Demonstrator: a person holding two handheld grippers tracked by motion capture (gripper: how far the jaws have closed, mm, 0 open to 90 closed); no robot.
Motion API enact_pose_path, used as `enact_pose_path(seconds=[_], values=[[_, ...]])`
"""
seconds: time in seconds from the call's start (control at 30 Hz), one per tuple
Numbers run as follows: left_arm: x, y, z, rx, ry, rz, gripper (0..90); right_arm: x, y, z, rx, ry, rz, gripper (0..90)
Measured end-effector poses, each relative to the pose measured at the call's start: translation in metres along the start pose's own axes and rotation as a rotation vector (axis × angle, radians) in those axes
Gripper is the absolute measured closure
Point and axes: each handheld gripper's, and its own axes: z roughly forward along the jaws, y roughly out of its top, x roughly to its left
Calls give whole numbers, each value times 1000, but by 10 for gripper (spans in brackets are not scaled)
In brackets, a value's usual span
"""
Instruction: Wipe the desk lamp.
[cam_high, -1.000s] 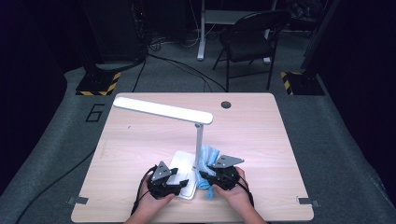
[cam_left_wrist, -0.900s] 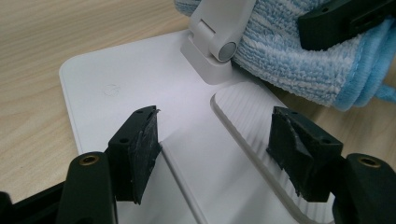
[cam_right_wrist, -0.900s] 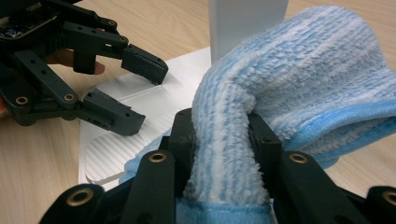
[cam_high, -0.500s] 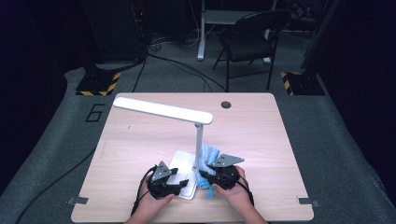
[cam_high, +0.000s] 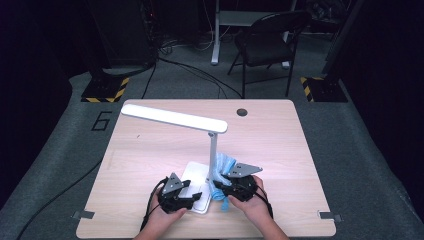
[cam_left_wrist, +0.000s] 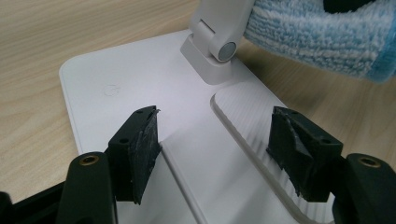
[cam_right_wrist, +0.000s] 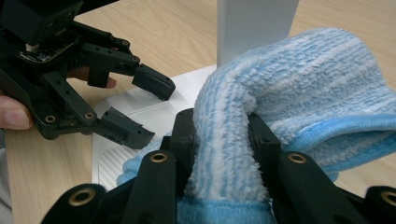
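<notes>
Fluffy ribbed blue cloth (cam_right_wrist: 280, 107)

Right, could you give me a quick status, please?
Left gripper open over lamp base. Right gripper shut on blue cloth beside lamp post. Nothing blocking.

A large digit "6" (cam_high: 101, 120) stands in dark paint on the grey floor (cam_high: 60, 165), just left of the desk (cam_high: 280, 145) in the high view. No other writing, label or brand can be read.
</notes>
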Motion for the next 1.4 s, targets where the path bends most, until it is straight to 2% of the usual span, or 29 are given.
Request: enact_pose_path(seconds=[0.83,1.4], values=[[0,0,0,2,2,2,333,-1,24,-19,-21,36,-43,686],[0,0,-1,9,-5,2,334,-2,40,-34,-61,50,-43,685]])
